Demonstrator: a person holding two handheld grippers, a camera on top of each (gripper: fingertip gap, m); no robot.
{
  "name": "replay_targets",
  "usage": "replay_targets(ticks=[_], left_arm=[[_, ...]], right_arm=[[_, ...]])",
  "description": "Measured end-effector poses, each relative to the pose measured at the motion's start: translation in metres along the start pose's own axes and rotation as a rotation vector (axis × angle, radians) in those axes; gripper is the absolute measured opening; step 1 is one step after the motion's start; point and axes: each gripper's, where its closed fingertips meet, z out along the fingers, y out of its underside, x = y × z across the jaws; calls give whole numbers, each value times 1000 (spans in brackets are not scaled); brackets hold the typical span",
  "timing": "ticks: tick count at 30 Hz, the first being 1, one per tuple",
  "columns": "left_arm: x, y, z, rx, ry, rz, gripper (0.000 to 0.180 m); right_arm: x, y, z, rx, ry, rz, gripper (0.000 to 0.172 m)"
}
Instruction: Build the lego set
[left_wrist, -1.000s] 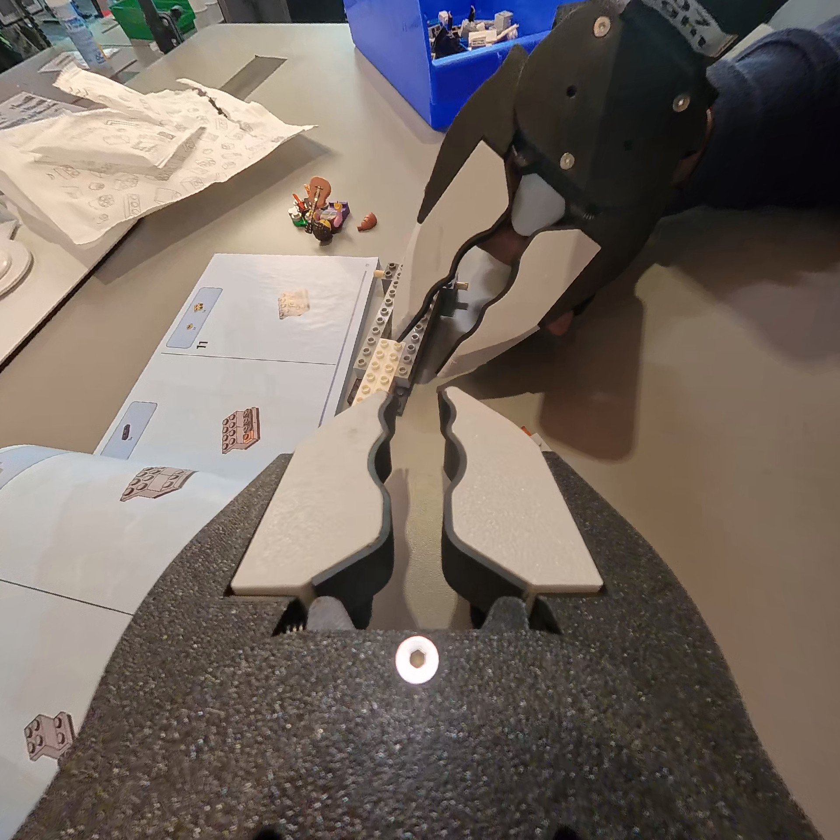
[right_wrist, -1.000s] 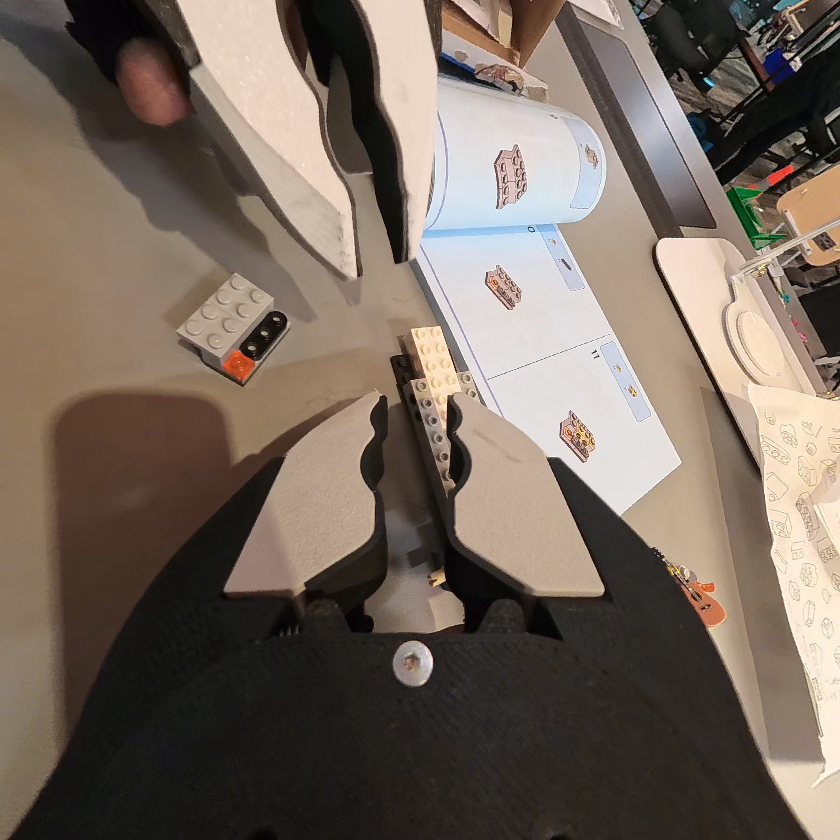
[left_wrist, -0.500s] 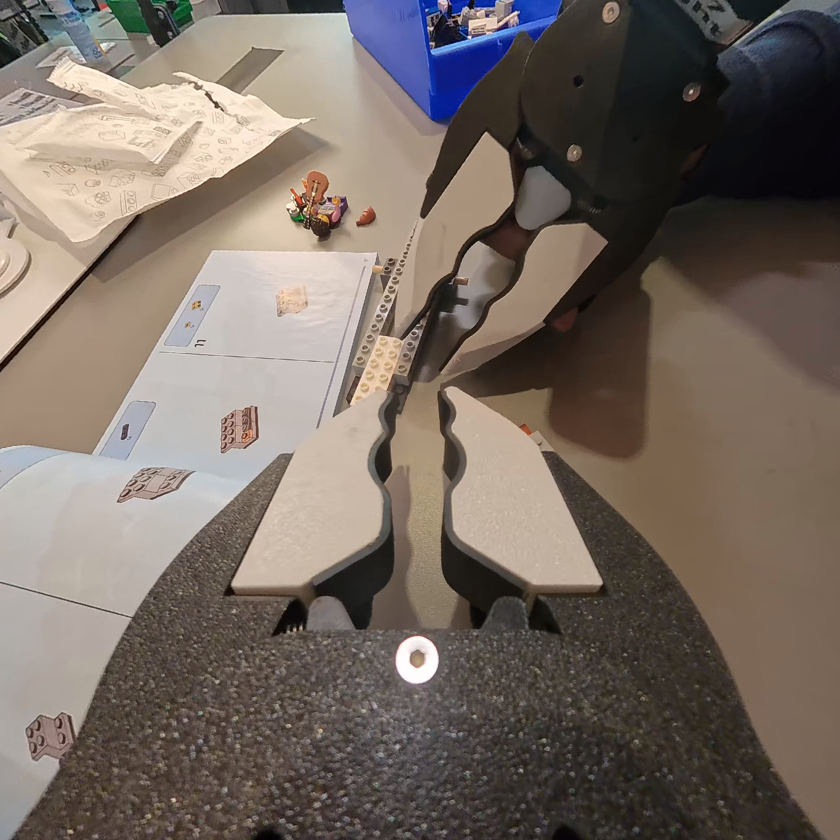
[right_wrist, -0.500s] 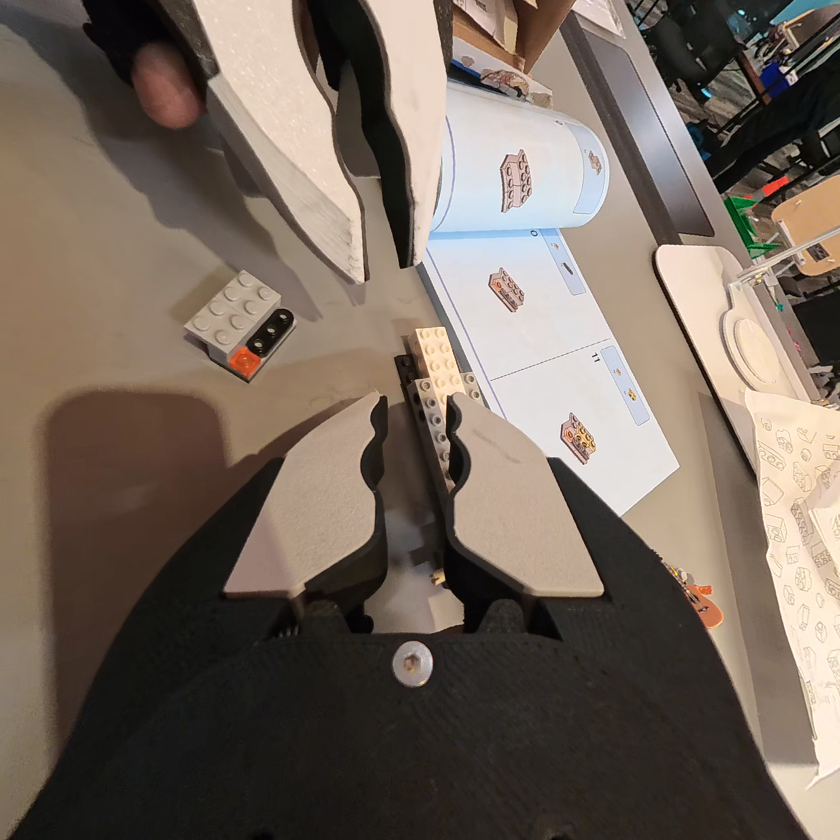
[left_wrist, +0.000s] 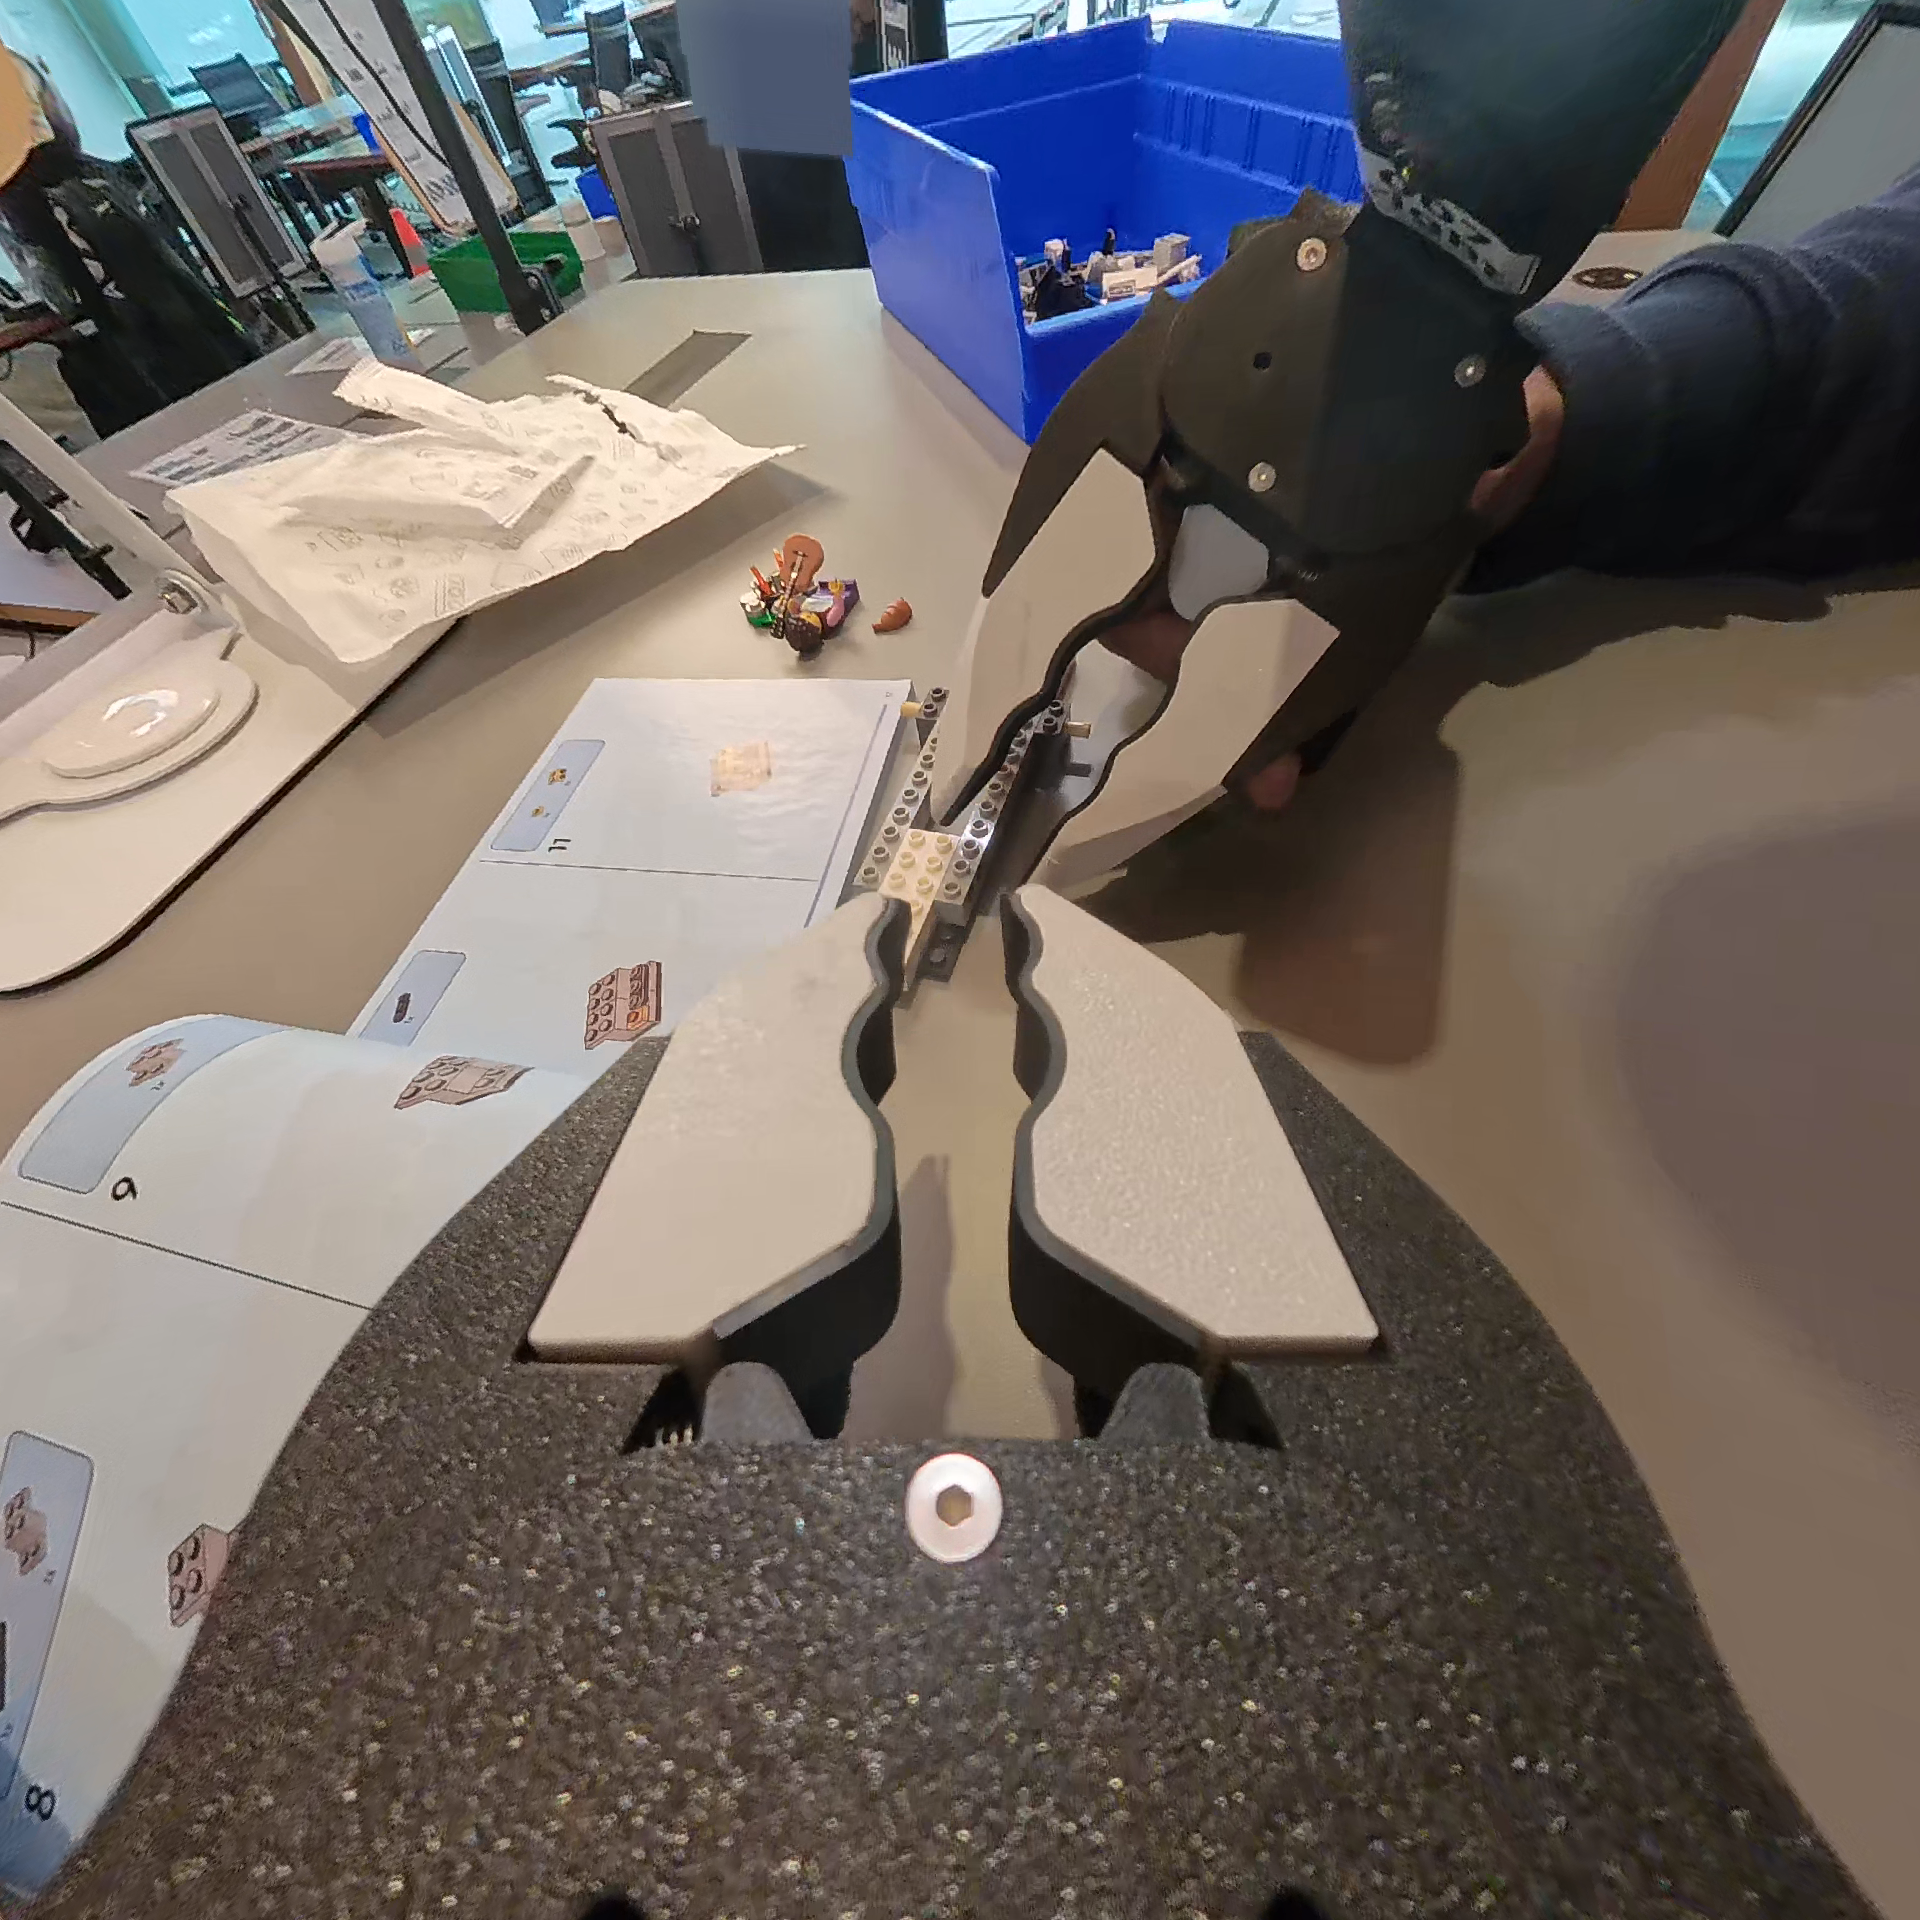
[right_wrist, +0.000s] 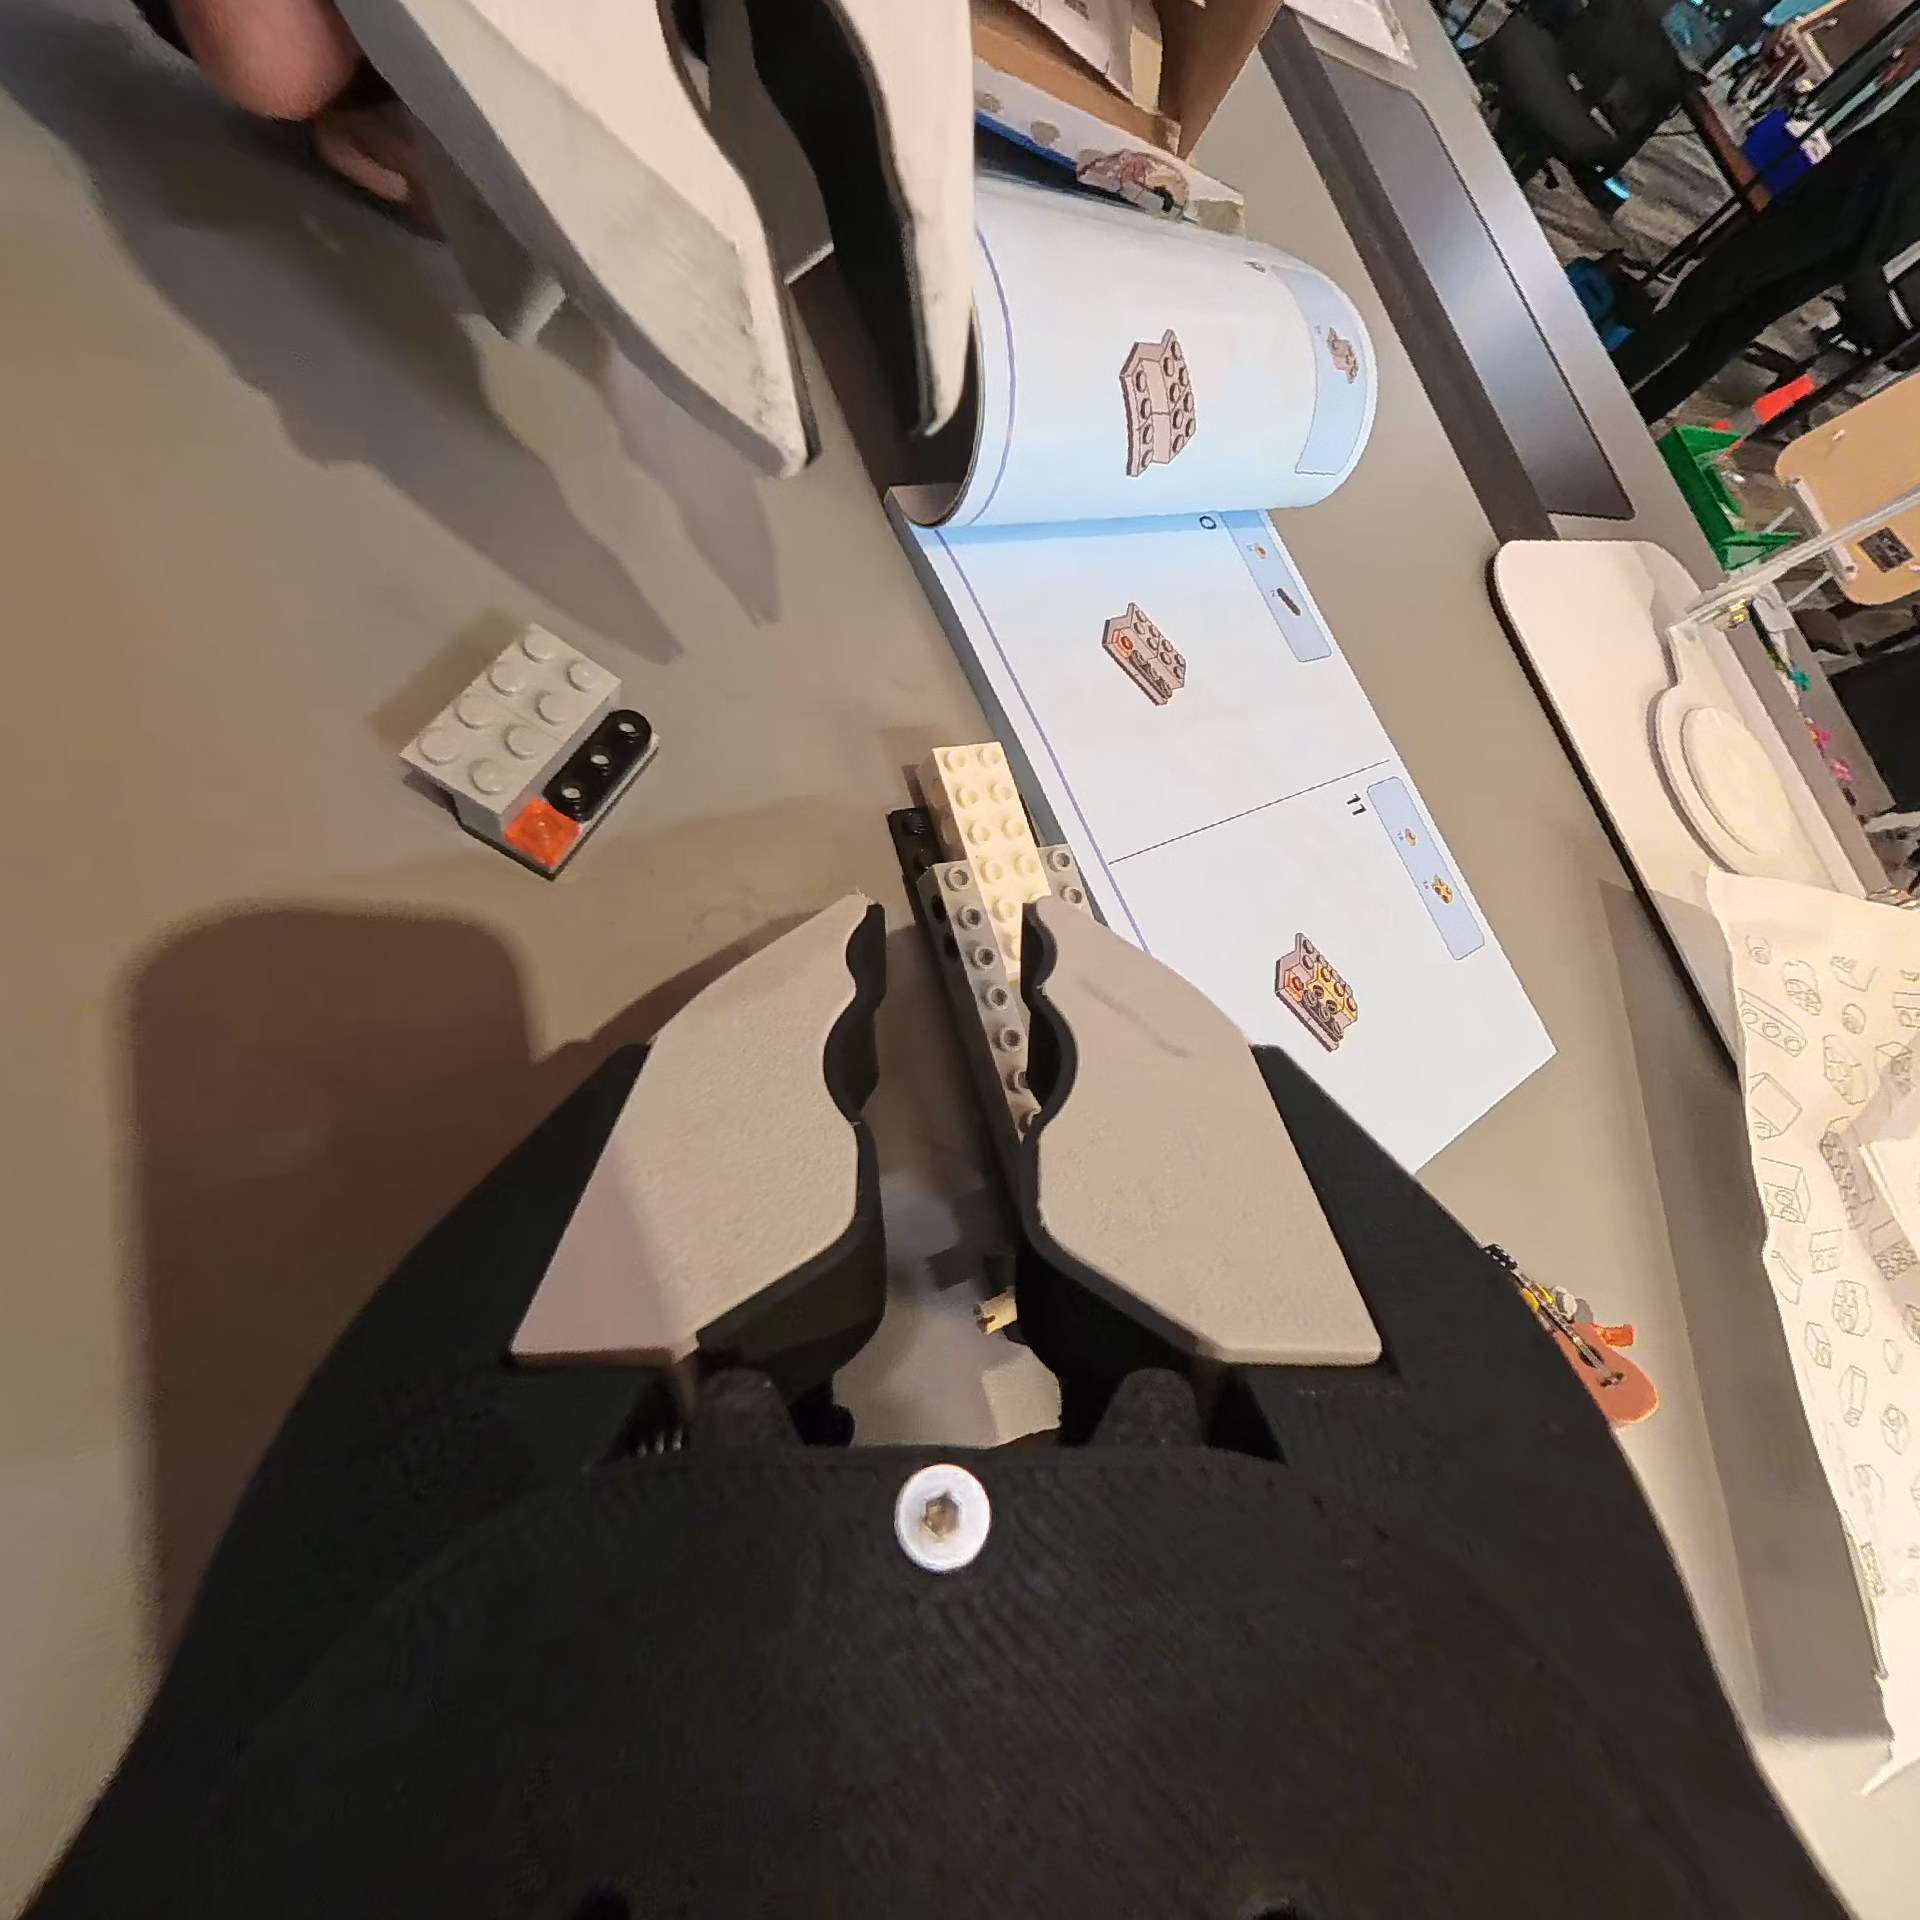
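A long brick assembly (left_wrist: 925, 862) of grey studded beams, a cream brick and a black plate lies on the grey table beside an open instruction booklet (left_wrist: 675, 810). My right gripper (right_wrist: 951, 914) is shut on the brick assembly (right_wrist: 977, 821), straddling one grey beam and a black piece with a tan pin. It also shows in the left wrist view (left_wrist: 1003, 831), held by a hand in a dark sleeve. My left gripper (left_wrist: 948, 902) is open and empty, just short of the assembly's near end. In the right wrist view it hangs above the table (right_wrist: 852, 436).
A small grey block with black and orange parts (right_wrist: 530, 748) lies left of the assembly. A pile of small parts (left_wrist: 800, 603), a torn paper bag (left_wrist: 468, 509), a blue bin (left_wrist: 1039, 208) and a white board (left_wrist: 104, 727) lie farther off. The booklet's page curls up (right_wrist: 1143, 364). My right fingertips sit around 7 cm from my left ones.
My left gripper has risen and tilted up, drawing away from the assembly, still open. The right gripper and the assembly in it have stayed in place.
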Motion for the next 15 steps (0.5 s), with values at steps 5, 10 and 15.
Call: replay_targets(ticks=[5, 10, 15], left_arm=[[-1, -1, -1, 7, -3, -3, 18], [-1, 3, 3, -25, -7, -5, 18], [-4, 2, 1, -10, -5, -33, 18]], right_arm=[[0, -1, 0, 3, 0, -3, 25], [0, -2, -1, 12, 3, -11, 24], [8, -11, -18, 114, -9, 39, 27]])
